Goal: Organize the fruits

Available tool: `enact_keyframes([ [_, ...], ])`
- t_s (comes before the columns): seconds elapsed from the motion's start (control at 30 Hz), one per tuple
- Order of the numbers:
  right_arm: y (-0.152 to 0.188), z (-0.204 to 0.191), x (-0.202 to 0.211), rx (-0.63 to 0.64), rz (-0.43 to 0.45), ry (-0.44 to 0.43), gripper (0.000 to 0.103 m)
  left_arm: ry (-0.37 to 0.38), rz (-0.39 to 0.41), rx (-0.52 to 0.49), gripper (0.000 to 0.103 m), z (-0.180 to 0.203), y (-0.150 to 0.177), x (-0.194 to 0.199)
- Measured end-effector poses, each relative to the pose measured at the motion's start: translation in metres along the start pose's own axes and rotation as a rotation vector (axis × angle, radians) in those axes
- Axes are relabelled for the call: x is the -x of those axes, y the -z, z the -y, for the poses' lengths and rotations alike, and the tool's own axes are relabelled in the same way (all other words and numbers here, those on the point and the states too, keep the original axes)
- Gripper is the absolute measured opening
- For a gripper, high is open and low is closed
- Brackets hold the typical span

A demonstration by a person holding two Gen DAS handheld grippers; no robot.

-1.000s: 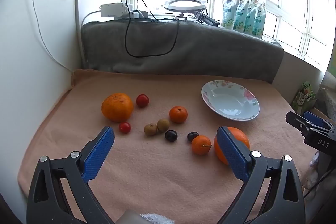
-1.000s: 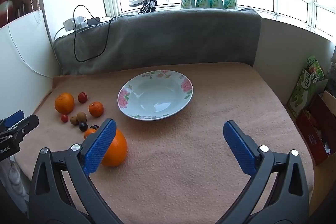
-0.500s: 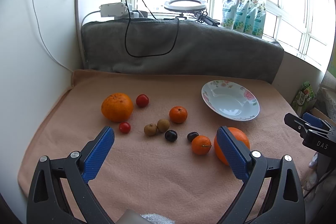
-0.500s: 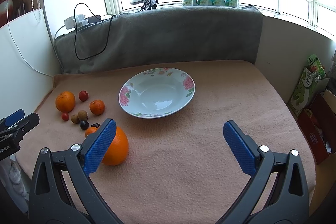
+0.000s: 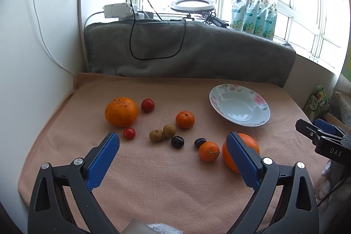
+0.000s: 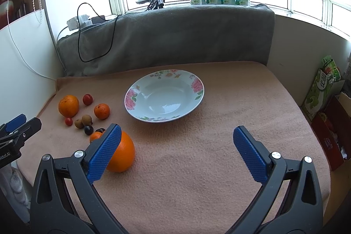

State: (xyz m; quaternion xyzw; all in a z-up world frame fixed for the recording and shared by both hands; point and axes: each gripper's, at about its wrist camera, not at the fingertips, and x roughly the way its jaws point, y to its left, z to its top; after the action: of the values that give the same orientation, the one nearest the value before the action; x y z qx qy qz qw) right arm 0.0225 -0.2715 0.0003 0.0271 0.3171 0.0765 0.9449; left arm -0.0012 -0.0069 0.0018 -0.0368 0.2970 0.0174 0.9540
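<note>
Green carton (image 6: 322, 89) clearest from right wrist

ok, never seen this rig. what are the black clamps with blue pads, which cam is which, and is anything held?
There is no robot here. A person holds a two-finger gripper in each hand, and each gripper has a fisheye camera looking forward along its fingers.

One picture is from the left gripper, whose blue fingers frame the fruit. The other is from the right gripper, which faces the floral plate. Each gripper also shows at the edge of the other's view.

Everything lies on a peach blanket: two large oranges, two small mandarins, two red cherry tomatoes, two brown longan-like fruits and two dark grape-like fruits.

Nothing is held. Both grippers are open, and the plate has no fruit in it.
</note>
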Motion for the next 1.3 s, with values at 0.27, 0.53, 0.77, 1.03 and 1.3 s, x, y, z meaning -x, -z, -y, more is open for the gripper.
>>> enact_keyframes([
  [0.27,0.0029,-0.0013,0.0001,-0.005,-0.008,-0.009,0.103,0.005,0.001,0.002,0.098,0.0007,-0.0004,0.001],
  [0.53,0.0014,-0.0009,-0.0001,-0.006,-0.012,-0.01,0.103,0.006,-0.001,0.002,0.098,0.0015,-0.0007,0.0009],
  [0.77,0.0019,-0.0009,-0.0008,-0.008,-0.016,-0.015,0.103,0.006,-0.002,0.002,0.098,0.0021,-0.0006,0.0008],
  [1.03,0.0034,-0.0011,-0.0015,-0.013,-0.024,-0.02,0.103,0.008,-0.001,0.002,0.098,0.0026,-0.0002,0.0011],
  [1.3,0.0045,-0.0015,-0.0029,-0.015,-0.03,-0.021,0.103,0.014,-0.008,0.003,0.098,0.004,0.0005,-0.0004],
])
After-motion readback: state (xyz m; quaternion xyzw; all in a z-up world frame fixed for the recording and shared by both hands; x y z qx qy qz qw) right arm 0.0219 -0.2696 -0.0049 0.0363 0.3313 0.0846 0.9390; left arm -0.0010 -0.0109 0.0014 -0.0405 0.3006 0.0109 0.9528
